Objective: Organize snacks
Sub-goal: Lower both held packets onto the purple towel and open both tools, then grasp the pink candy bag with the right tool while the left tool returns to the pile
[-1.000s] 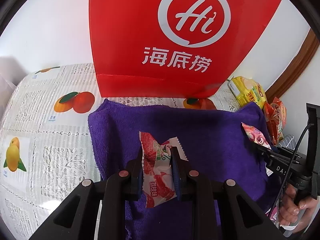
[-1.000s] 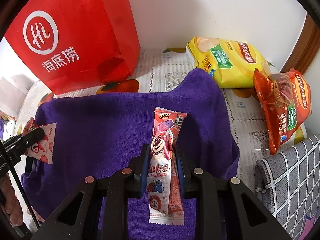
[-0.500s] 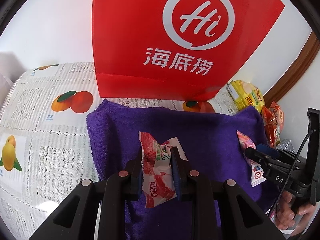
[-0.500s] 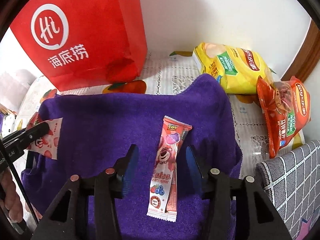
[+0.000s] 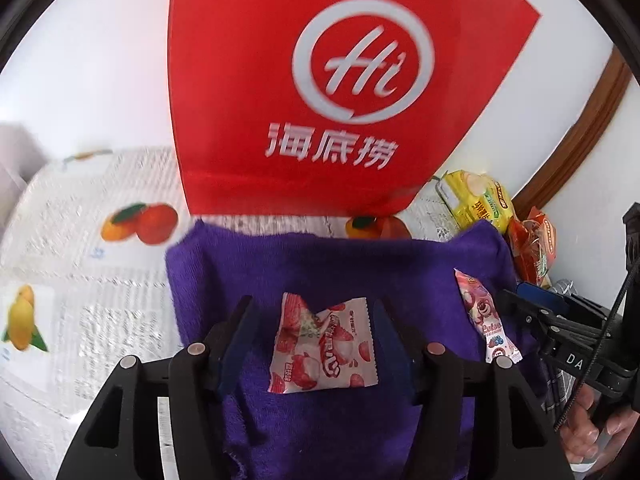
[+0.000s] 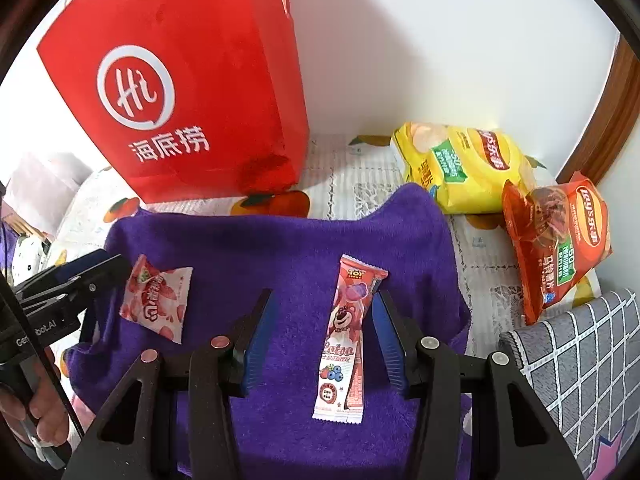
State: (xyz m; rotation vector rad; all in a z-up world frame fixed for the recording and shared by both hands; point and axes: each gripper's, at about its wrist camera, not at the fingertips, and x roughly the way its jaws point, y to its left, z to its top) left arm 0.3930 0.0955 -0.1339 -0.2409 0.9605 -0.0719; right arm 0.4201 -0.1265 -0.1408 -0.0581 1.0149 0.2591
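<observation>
Nearest the left wrist camera, the left gripper (image 5: pixel 312 340) stands with its jaws parted; they have just been opening, and the small red-and-white strawberry-print snack packet (image 5: pixel 323 350) lies flat between them on the purple fleece towel (image 5: pixel 328 264), with a gap of towel on either side, so nothing is held. Nearest the right wrist camera, the right gripper (image 6: pixel 323 336) is likewise parted, having opened within the past second. The long pink stick-shaped snack packet with a bear picture (image 6: pixel 348 336) lies lengthwise on the towel between its blue pads (image 6: pixel 258 342). It sits close to the right-hand pad, clearly apart from the other, and is not gripped.

Each gripper shows at the edge of the other's view, with a hand (image 6: pixel 38 408) around its handle. The two packets rest well apart on the same towel.

Beyond the towel, a white tablecloth printed with fruit (image 5: pixel 80 264) covers the table. A tall red paper bag with a white round logo (image 5: pixel 332 92) stands upright at the towel's far edge, against the white wall. To the right, a yellow crisp bag (image 6: pixel 460 164) and an orange-red crisp bag (image 6: pixel 556 236) lie beside each other, near a grey checked cushion (image 6: pixel 576 364).
</observation>
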